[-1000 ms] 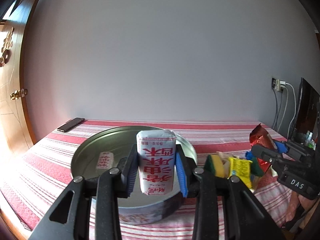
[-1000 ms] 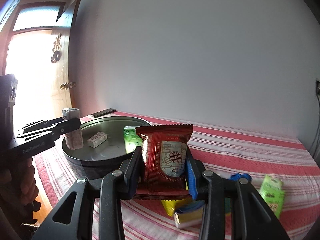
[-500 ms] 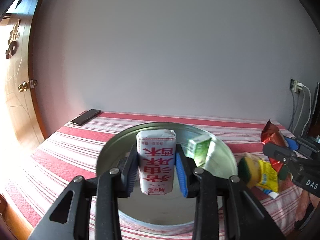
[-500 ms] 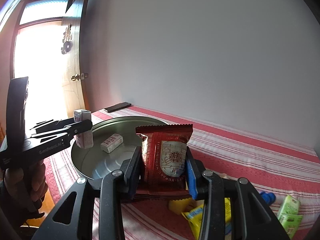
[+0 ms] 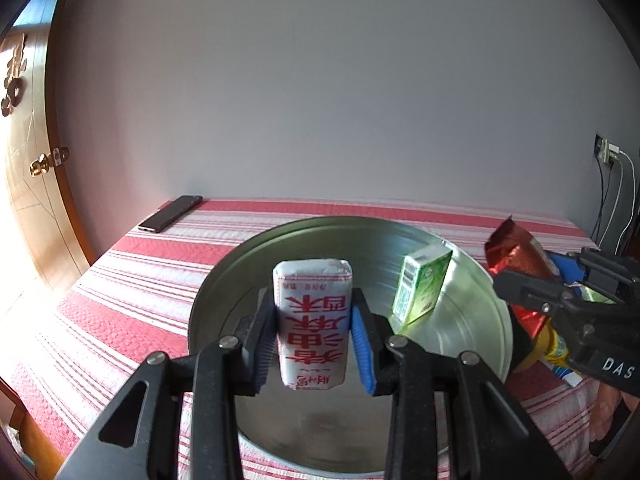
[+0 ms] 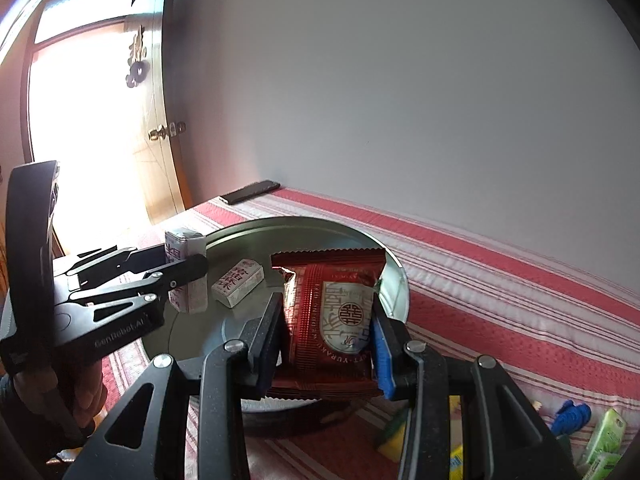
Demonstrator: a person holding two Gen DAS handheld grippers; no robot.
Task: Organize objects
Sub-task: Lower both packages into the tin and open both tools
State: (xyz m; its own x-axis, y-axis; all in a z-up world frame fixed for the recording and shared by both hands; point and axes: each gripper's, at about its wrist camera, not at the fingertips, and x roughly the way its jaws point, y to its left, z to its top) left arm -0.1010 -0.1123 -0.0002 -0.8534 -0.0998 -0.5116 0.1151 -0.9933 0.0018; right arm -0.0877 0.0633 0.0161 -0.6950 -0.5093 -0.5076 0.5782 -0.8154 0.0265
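On the striped tabletop (image 5: 132,280) a round metal tin (image 5: 472,280) is sitting near the front edge, with bare cloth lying behind it up to the wall. Over the tin, the left gripper (image 5: 314,330) jaws are clamping one white packet (image 5: 314,320), and the right gripper (image 6: 326,330) jaws are clamping one red pouch (image 6: 328,312). Inside are lying one green carton (image 5: 424,284) and one white bar (image 6: 238,282).

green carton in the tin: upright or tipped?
Tipped. The green carton leans at a slant against the round tin's inner wall, top toward the rim.
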